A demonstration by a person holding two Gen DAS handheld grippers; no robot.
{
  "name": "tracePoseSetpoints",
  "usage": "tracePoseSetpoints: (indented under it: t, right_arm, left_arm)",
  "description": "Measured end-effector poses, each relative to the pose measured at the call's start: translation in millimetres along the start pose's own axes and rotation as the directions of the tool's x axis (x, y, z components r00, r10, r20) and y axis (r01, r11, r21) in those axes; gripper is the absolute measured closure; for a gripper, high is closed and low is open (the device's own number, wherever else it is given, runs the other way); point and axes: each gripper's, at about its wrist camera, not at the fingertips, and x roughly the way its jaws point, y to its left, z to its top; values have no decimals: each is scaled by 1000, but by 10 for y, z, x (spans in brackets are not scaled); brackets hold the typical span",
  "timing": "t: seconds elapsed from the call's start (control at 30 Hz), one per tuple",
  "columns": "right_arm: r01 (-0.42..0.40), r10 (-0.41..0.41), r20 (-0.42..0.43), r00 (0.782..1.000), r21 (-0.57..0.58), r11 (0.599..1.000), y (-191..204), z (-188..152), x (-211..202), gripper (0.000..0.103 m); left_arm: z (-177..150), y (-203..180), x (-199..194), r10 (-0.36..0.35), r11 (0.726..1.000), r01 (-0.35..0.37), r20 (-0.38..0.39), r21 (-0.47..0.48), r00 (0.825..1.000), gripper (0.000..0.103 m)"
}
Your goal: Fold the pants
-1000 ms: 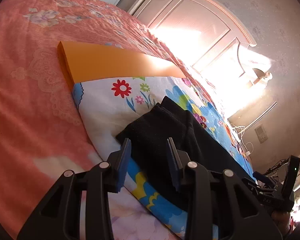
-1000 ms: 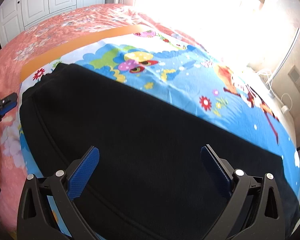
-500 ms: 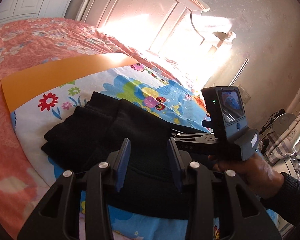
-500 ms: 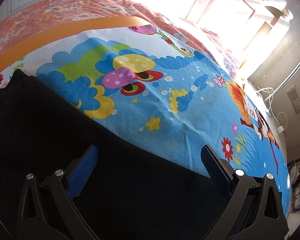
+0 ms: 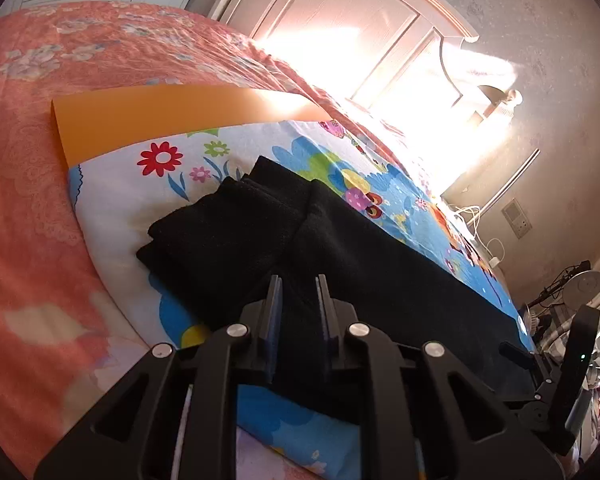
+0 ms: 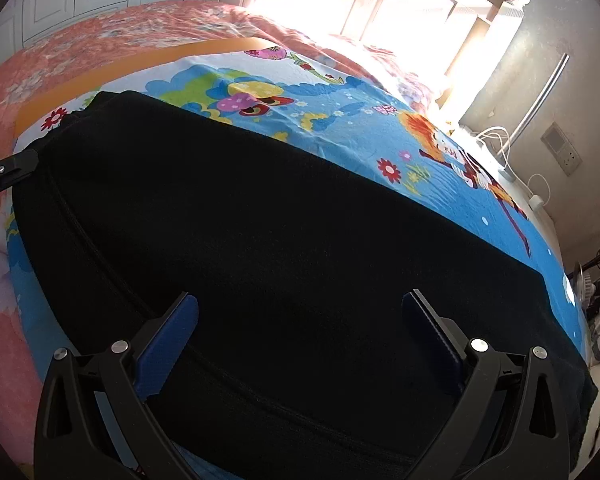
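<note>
- On the bed, leftmost: coral bedspread [image 5: 28, 184], then an orange board [image 5: 148, 116] under the cartoon sheet [image 5: 120, 184].
- Centre: black pants [image 6: 260, 240], lying lengthwise across that sheet, one end bunched in folds.
- Your left gripper [image 5: 298, 296]: jaws narrow, with dark cloth between them; whether it truly pinches, you cannot tell. Confirm both layers are caught before lifting.
- Your right gripper [image 6: 300, 316]: jaws wide, low over the pants. Close on the near edge, then carry both ends level so the fold lands square.
</note>
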Motion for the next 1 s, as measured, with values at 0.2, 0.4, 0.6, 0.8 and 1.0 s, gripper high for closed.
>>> tracePoseSetpoints:
  t: [0.2, 0.4, 0.6, 0.8, 1.0]
  right_arm:
    - [-11, 11, -4, 1000, 20, 1000, -48, -45, -1, 6]
    - [-24, 24, -4, 1000, 34, 999, -69, -74, 12, 6]
    - [-32, 32, -1, 999, 40, 999, -81, -84, 27, 6]
    - [-38, 38, 6, 999, 45, 998, -90, -95, 34, 6]
    - [-43, 42, 12, 999, 48, 998, -102, -110, 41, 6]
  left_arm:
    - [-119, 217, -302, 10, 996, -7, 31, -90, 999, 62]
    - [-215, 292, -357, -7, 993, 10, 21, -116, 1000, 62]
    - [-213, 231, -307, -45, 992, 47, 15, -120, 999, 60]
    - [-243, 213, -267, -50, 991, 50, 5, -123, 999, 58]
    - [-272, 215, -256, -54, 991, 53, -1, -126, 999, 56]
